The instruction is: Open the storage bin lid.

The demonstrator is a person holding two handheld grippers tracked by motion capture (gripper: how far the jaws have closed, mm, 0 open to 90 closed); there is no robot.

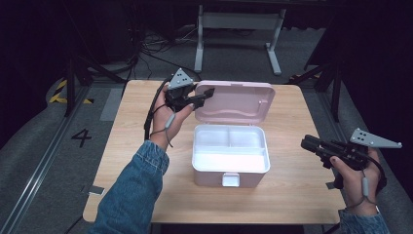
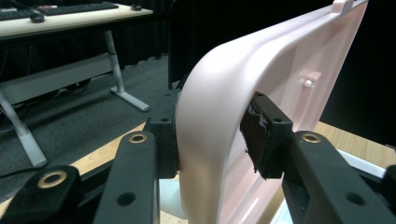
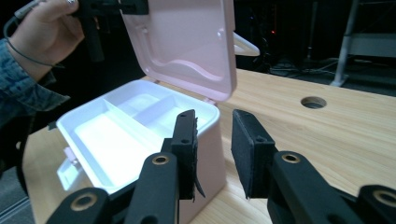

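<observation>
We are pinching the pink lid (image 1: 238,100) of the box (image 1: 230,156) in the middle of the table (image 1: 136,131) with our left gripper (image 1: 197,100). Keep squeezing. Our right gripper (image 1: 309,143) is waiting beside it, jaws apart and empty.

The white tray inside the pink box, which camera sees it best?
The high view: it looks straight down into the white tray, showing its two small compartments and one long one. The right gripper view sees the tray slanted, partly behind that gripper's jaws. The left gripper view catches just a sliver behind the lid.
</observation>
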